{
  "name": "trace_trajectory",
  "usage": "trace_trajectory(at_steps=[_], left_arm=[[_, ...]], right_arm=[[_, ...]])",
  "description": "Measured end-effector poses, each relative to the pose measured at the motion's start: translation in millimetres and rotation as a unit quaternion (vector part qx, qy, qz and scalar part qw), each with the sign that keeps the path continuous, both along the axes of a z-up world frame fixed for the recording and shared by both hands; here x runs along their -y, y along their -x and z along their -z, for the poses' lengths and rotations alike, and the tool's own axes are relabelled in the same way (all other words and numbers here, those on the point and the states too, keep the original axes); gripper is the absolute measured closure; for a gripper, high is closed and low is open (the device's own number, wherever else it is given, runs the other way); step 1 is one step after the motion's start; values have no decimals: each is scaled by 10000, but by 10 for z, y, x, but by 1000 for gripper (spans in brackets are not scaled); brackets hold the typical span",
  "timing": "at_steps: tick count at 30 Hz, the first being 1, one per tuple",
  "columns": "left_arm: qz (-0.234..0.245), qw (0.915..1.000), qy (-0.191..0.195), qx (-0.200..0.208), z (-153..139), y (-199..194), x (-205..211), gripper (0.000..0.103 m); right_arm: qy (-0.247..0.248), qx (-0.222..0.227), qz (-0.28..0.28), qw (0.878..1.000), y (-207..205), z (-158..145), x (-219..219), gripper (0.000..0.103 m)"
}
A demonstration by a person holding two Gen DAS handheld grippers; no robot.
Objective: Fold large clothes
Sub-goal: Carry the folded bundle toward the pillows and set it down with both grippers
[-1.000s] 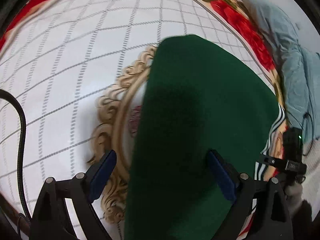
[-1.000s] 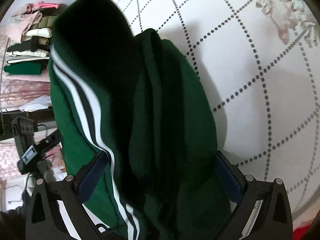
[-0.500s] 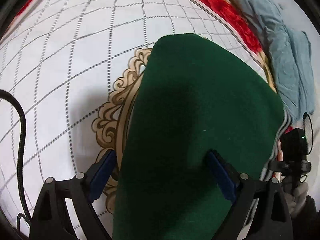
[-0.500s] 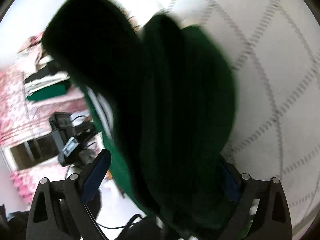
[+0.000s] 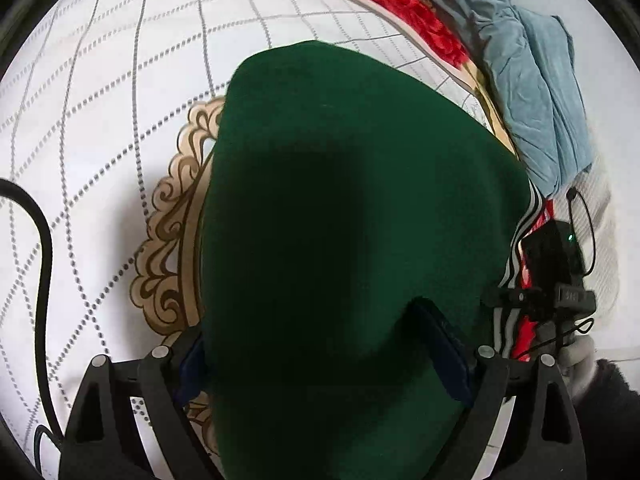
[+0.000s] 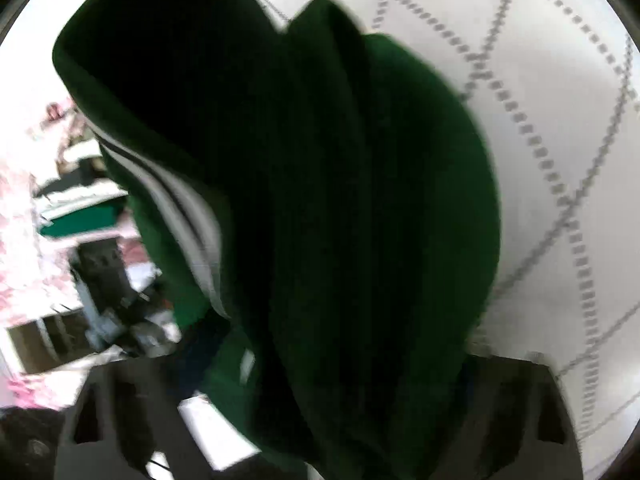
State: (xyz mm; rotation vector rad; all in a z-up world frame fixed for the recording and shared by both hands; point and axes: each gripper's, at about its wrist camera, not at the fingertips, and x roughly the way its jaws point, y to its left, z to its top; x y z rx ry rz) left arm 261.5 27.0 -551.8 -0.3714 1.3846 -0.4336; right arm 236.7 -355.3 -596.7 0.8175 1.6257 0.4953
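Left wrist view: the left gripper is clamped on a dark green garment, with the cloth passing between its 2 blue-padded fingers. The garment fills the centre of the frame from 6 o'clock up to about 12 o'clock and hangs as a smooth folded panel. White and black stripes show along its edge at 3 o'clock. Below it lies a white quilted bedspread with a dotted grid pattern; a tan scrollwork medallion is printed on it at 9 o'clock, partly covered by the garment. A red floral border runs along the bedspread edge at 1 o'clock, and a blue-grey cloth lies just beyond it at 2 o'clock. A black cable loops at 8 o'clock. A black device with a green indicator light sits at 3 o'clock — it is mounted on the other tool.

Right wrist view — heavily blurred: the right gripper has the same garment bunched in several folds between its fingers, so it is gripping the cloth. The striped trim appears at 9 o'clock. Stacked folded clothes are visible in the background at 9 o'clock, well apart from the garment.
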Motion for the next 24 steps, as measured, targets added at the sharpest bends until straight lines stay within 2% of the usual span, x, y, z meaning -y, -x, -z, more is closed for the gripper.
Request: trace_trajectory(at_steps=[1, 4, 9, 13, 17, 21, 23, 24], left_arm=[[0, 10000, -74, 66, -46, -6, 0, 12], [-107, 9998, -28, 137, -157, -86, -81, 12], [-192, 9993, 49, 326, -405, -335, -155, 12], [-282, 9981, 90, 541, -626, -732, -167, 12], [-355, 9967, 152, 720, -835, -1273, -137, 12], [-296, 9950, 119, 951, -988, -1942, 8, 12], [-247, 9943, 80, 1030, -1008, -2271, 30, 12], [-231, 9942, 59, 1053, -996, -2466, 60, 12]], right_arm=[[-4, 24, 31, 10000, -9, -36, -23, 32], [-123, 142, 107, 9998, -72, -203, -108, 40], [-283, 302, 167, 9990, -265, -485, -195, 42], [-408, 435, 226, 9980, -683, -702, 67, 42], [-450, 571, 304, 9969, -1232, -909, 146, 42], [-400, 747, 403, 9956, -2067, -1112, 425, 42], [-344, 840, 415, 9950, -2577, -1173, 204, 42], [-328, 866, 430, 9948, -2831, -1180, 246, 42]])
